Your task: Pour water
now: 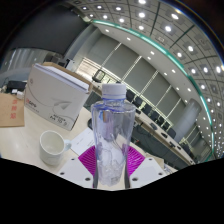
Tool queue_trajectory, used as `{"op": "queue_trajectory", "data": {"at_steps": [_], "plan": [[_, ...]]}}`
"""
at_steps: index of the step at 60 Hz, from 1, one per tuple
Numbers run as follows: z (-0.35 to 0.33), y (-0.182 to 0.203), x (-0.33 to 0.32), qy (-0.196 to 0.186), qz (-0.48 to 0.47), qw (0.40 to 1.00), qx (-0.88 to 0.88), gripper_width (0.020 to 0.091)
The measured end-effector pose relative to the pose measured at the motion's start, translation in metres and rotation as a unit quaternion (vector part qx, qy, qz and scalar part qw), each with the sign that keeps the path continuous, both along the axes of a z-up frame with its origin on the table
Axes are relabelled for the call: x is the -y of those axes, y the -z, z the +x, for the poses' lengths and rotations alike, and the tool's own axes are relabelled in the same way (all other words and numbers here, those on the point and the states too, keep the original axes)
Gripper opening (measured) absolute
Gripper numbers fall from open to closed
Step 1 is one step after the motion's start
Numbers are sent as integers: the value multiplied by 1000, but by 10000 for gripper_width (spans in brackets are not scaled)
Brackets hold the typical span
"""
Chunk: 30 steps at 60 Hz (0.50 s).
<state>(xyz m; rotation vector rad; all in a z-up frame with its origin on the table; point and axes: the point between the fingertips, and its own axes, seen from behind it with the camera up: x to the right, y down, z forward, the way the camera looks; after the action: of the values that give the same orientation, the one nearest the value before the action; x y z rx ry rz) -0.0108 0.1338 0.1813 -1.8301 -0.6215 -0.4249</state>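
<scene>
A clear plastic bottle (112,135) with a white cap stood upright between the two fingers of the claw (110,170), its long axis running straight up from the pink pads. The pads pressed against its lower sides, so the claw looked pinched onto the bottle rather than spread around it. The bottle seemed to be lifted a little off the tabletop (25,150), though its base was hidden by the fingers and that could not be told for certain. A white cup (53,147) sat on the tabletop just beside the bottle, off to the left of the claw and lower than the bottle's mouth. Beyond the cup stood a white box (52,97). For pouring, the likely need was to tip the bottle leftward, bringing its neck over the cup; the cap appeared to be on.
</scene>
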Motion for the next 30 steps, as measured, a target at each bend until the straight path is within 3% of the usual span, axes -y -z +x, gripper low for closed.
{"op": "queue_trajectory", "data": {"at_steps": [12,25,30], "plan": [[-6,46,4,-8,-53,977,-207,358],[-13,104,8,-16,-92,960,-262,362],[-13,100,8,-26,-68,961,-268,370]]}}
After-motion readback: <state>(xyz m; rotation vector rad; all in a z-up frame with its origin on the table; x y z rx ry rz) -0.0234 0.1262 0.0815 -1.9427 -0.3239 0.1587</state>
